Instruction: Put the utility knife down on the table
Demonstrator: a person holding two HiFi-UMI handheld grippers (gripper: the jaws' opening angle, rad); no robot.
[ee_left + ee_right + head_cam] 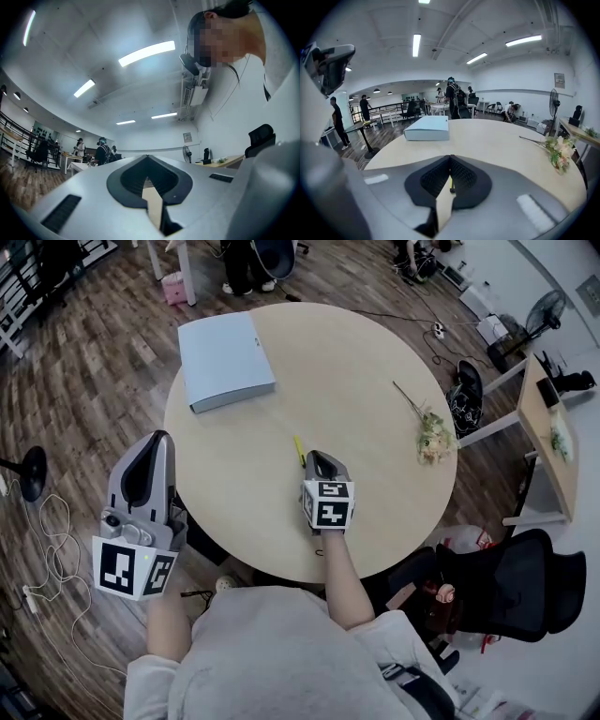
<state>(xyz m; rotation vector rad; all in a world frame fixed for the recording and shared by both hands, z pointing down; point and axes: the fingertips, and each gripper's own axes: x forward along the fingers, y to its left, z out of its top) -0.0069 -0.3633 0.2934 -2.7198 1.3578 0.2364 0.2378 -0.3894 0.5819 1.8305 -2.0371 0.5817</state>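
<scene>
A thin yellow utility knife (298, 449) lies on the round wooden table (356, 362), just left of my right gripper's tip. My right gripper (317, 457) hovers over the table's near middle with its jaws meeting at the tips and nothing clamped between them. In the right gripper view a sliver of the knife (452, 186) shows on the table through the gap behind the right gripper (450, 158) tips. My left gripper (159, 437) is held off the table's left edge, tilted up toward the ceiling. The left gripper (147, 157) has its jaws together and holds nothing.
A pale blue binder (225, 360) lies at the table's far left. A dried flower sprig (433, 437) rests near the right rim. A black office chair (511, 587) stands at the right, and cables (47, 531) trail on the floor at the left.
</scene>
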